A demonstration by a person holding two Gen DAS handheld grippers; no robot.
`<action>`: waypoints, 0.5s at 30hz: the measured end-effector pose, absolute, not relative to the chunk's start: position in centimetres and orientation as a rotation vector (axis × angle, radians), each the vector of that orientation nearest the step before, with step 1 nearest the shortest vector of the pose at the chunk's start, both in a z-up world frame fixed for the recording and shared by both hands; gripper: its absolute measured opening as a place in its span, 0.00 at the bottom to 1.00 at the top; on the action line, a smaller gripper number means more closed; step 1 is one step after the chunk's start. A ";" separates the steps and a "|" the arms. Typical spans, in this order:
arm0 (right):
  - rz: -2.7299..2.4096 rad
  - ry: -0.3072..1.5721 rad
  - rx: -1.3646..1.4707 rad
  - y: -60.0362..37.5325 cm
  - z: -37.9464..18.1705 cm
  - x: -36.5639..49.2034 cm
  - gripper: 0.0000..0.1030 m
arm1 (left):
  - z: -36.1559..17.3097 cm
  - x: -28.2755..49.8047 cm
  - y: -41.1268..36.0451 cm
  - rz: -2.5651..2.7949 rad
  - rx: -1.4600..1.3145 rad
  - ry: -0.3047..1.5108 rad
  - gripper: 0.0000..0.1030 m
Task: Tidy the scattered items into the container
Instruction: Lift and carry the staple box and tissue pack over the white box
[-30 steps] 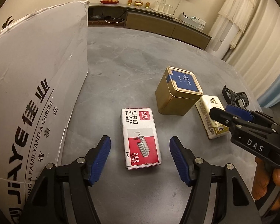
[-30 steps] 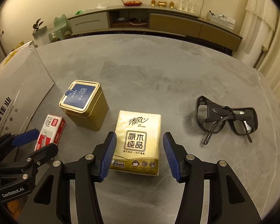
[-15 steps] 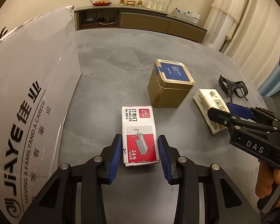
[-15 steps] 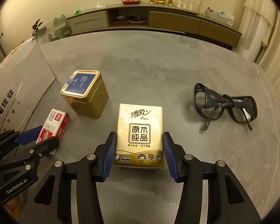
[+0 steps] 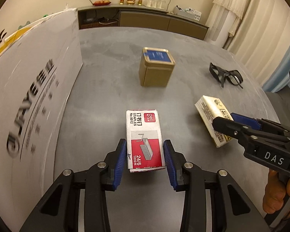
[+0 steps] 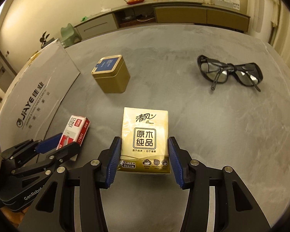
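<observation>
A grey table [image 5: 106,73] holds several loose items and a large white box [image 5: 29,89], which stands along its left edge with dark lettering on its side. The left gripper [image 5: 145,154] is clamped on a staple box [image 5: 144,139], a small red and white carton, with a blue pad pressed to each long side; the carton looks raised a little above the table. The right gripper [image 6: 144,154] grasps a tissue pack [image 6: 145,139], gold with Chinese print, its blue pads squeezing both sides of the pack's near half. In the right wrist view the staple box [image 6: 75,129] sits between the white box [image 6: 40,89] and the tissue pack, with the left gripper [image 6: 67,145] closed around its near end. In the left wrist view the tissue pack [image 5: 212,116] lies to the right of the staple box, with the right gripper [image 5: 230,119] over it and part of a hand [image 5: 278,191] holding that gripper at the lower right. A gold tin [image 5: 156,67] with a blue lid stands upright farther from the white box, beyond both held items. Black glasses [image 6: 230,73] lie folded to the right of the tin, well apart from it.
</observation>
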State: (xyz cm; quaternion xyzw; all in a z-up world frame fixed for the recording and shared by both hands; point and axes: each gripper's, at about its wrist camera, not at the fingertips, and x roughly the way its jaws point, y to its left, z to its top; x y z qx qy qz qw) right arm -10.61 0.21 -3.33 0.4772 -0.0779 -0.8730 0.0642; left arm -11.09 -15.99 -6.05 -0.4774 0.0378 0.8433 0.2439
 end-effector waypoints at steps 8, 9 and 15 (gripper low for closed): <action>-2.631 -0.241 1.406 -0.4 -2.7 -7.5 0.49 | -3.3 -7.9 -16.2 2.347 -1.228 0.176 0.39; -2.631 -0.240 1.401 -0.4 -2.6 -7.2 0.49 | -2.9 -7.5 -16.2 2.351 -1.218 0.183 0.39; -2.643 -0.241 1.359 -0.5 -1.4 -5.4 0.49 | -1.1 -5.4 -16.1 2.365 -1.177 0.217 0.39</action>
